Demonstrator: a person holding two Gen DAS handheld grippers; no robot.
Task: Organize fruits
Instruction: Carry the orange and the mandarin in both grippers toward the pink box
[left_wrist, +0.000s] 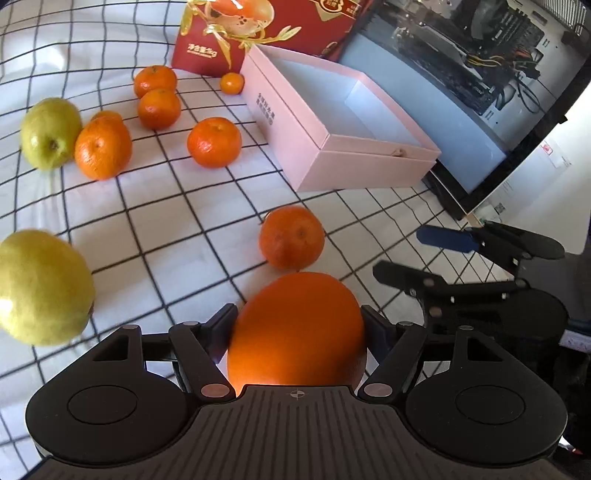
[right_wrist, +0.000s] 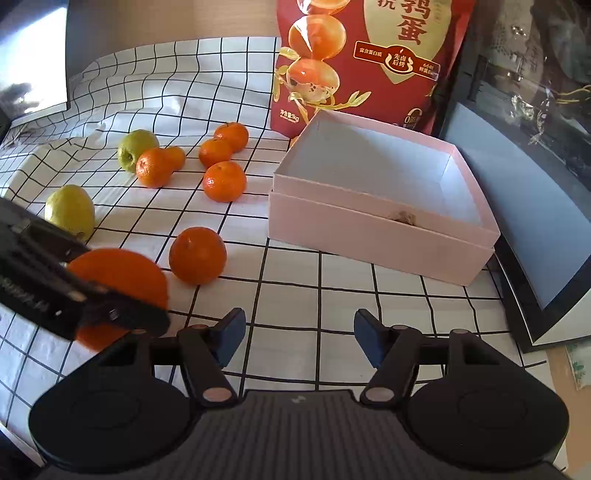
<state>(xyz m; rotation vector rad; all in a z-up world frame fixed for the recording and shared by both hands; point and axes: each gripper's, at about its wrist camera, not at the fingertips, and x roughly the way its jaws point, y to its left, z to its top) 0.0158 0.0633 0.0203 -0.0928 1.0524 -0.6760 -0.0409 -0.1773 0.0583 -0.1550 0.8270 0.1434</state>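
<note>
Your left gripper (left_wrist: 299, 314) has its fingers (left_wrist: 229, 321) spread wide w/ the big orange (left_wrist: 295, 332) right between them. It fills the gap and looks to touch both sides. I can't tell if they're pressing yet. It sits deep in the fingers, near the gripper body, on the near side of the pink box (left_wrist: 365, 162) and well apart from it.

Squeeze evenly across its widest part and confirm it's firm before lifting. It's round and smooth, so I'd guess it squirts out of an off-centre pinch.

Your right gripper (right_wrist: 299, 319) is open w/ nothing in it.

1 mandarin (left_wrist: 291, 236) lies between the orange and the box, so carry over it and don't drag across the desk (left_wrist: 184, 229).
</note>
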